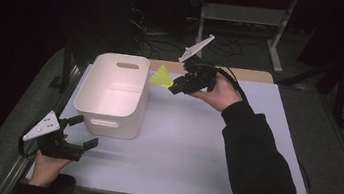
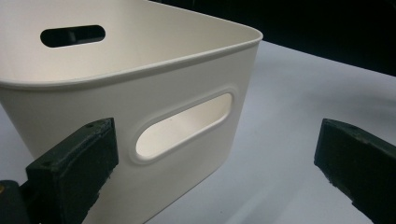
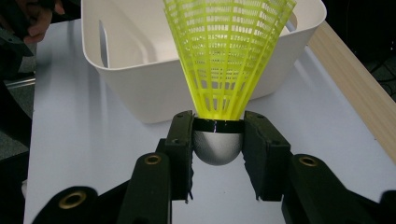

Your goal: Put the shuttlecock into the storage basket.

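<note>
Yellow plastic mesh shuttlecock (image 3: 224, 60), pinched at its silver cap by the right tongs (image 3: 218, 140), may overshoot the white plastic bin (image 1: 116, 94) if released early; left tongs (image 1: 79, 131) gape empty.

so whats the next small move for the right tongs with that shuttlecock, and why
Probably carry it a little further left until it is over the open bin, then release. The right tongs are shut on the yellow shuttlecock at its silver cap, held in the air just outside the white bin's right rim. The left tongs sit open by the bin's near end.
</note>
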{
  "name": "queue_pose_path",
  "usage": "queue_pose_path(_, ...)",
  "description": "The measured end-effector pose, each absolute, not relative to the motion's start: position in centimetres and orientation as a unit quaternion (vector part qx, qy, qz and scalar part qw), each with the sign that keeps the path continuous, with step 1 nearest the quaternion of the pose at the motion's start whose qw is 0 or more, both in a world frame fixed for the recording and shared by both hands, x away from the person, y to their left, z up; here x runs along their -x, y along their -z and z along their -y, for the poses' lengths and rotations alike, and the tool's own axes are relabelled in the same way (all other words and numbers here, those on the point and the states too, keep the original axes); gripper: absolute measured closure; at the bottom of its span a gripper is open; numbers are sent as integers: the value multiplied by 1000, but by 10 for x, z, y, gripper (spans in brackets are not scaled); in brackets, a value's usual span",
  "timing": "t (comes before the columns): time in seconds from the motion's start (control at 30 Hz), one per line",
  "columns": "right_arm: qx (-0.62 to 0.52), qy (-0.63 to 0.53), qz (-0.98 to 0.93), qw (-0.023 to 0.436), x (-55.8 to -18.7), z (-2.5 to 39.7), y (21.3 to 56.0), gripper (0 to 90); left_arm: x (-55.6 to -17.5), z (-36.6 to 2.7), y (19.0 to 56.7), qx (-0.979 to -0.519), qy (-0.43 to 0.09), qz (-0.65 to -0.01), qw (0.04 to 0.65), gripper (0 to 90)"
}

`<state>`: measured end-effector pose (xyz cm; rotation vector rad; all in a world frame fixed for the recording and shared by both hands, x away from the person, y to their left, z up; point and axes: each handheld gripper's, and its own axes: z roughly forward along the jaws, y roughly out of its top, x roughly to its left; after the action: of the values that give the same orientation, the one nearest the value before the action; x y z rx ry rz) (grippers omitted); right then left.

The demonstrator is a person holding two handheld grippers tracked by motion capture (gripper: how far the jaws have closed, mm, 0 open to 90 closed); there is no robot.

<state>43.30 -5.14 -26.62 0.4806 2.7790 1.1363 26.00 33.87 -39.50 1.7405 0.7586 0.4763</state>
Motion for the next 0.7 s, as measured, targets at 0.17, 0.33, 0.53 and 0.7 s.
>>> queue_pose_path(0.17,-153,-373,-914,51,-431,47,263,631,-260,-339,395,-738,-202,-321,558,0)
queue_pose_path(0.33,-148,-374,-914,52,-431,44,260,632,-260,-339,395,-738,-203,-322,558,0)
queue_pose_path(0.53,-144,-377,-913,53,-433,38,255,632,-260,-339,395,-737,-202,-322,559,0)
queue_pose_path(0.7,-138,-381,-913,51,-433,31,252,631,-260,-339,395,-738,-203,-321,558,0)
